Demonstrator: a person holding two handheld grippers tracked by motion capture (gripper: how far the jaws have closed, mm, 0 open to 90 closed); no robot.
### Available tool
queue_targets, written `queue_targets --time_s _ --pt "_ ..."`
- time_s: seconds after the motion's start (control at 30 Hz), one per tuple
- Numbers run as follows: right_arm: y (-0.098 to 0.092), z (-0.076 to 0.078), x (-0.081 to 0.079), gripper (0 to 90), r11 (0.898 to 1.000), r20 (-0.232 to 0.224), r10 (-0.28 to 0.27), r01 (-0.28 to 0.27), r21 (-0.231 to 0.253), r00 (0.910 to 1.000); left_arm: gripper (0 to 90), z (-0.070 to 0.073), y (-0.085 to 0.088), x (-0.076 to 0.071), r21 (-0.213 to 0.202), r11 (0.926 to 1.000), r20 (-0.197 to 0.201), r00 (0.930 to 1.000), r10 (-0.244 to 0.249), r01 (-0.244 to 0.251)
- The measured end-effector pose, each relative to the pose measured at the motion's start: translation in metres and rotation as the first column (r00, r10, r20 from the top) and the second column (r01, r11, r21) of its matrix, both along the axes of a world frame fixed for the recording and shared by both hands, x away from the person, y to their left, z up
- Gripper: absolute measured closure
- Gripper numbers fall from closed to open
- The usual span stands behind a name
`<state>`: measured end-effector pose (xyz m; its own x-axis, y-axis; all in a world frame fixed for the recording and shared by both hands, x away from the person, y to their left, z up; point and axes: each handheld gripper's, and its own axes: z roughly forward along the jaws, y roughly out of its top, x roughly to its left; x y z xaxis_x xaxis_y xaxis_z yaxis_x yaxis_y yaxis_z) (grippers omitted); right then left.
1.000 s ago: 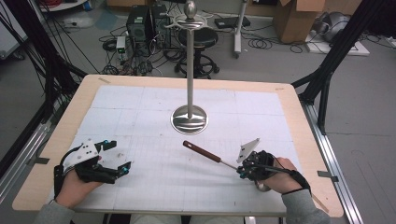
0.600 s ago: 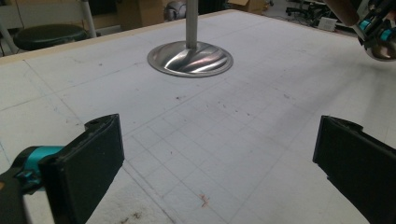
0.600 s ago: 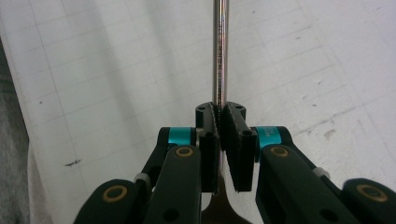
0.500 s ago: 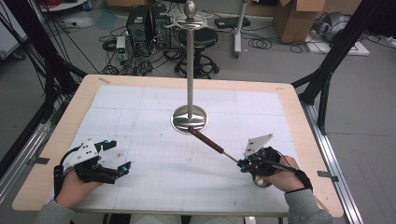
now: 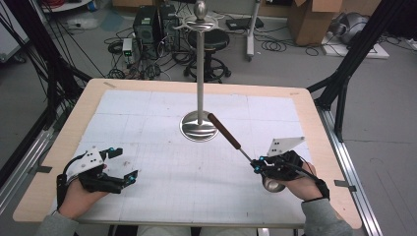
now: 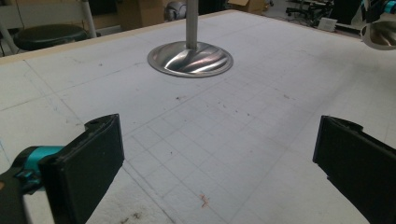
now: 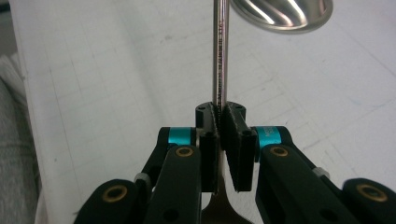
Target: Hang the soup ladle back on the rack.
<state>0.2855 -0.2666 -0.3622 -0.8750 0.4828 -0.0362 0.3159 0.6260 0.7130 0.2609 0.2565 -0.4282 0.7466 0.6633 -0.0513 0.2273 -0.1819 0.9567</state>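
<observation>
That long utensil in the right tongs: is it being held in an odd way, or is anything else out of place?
Slightly odd, yes. The right tongs are shut on the utensil's thin metal shaft, near its bowl end, so its dark brown handle sticks out in the air toward the metal stand. The left tongs rest open and hold nothing. Nothing looks spilled or broken.

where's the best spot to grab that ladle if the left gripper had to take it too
Take the ladle on its brown handle, the free thicker part that slants toward the stand. The right gripper is already clamped on the thin metal shaft near the bowl. The left gripper, jaws open, should come from the left, jaws across the handle.
</observation>
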Motion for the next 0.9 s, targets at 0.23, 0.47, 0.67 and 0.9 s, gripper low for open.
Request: queue_targets --time_s 0.23,0.47,0.67,0.9 --pt "-0.005 0.005 0.004 84.6 0.993 0.015 -0.03 0.028 0.111 0.9994 2.5 0.0 0.0 0.0 0.0 1.0 -0.006 1.0 -0.001 0.001" --pt "-0.008 0.012 0.01 84.6 0.979 0.048 -0.072 0.062 0.195 0.9962 2.5 0.001 0.001 0.0 -0.013 0.9999 -0.008 1.0 -0.004 0.004" --pt "-0.009 0.018 0.013 84.5 0.96 0.068 -0.113 0.092 0.265 0.9912 2.5 0.001 0.001 0.0 -0.016 0.9999 -0.005 1.0 -0.006 0.006" --pt "-0.003 0.025 0.015 84.6 0.948 0.121 -0.12 0.077 0.31 0.9854 2.5 0.001 0.001 0.0 -0.017 0.9998 -0.007 1.0 -0.006 0.006"
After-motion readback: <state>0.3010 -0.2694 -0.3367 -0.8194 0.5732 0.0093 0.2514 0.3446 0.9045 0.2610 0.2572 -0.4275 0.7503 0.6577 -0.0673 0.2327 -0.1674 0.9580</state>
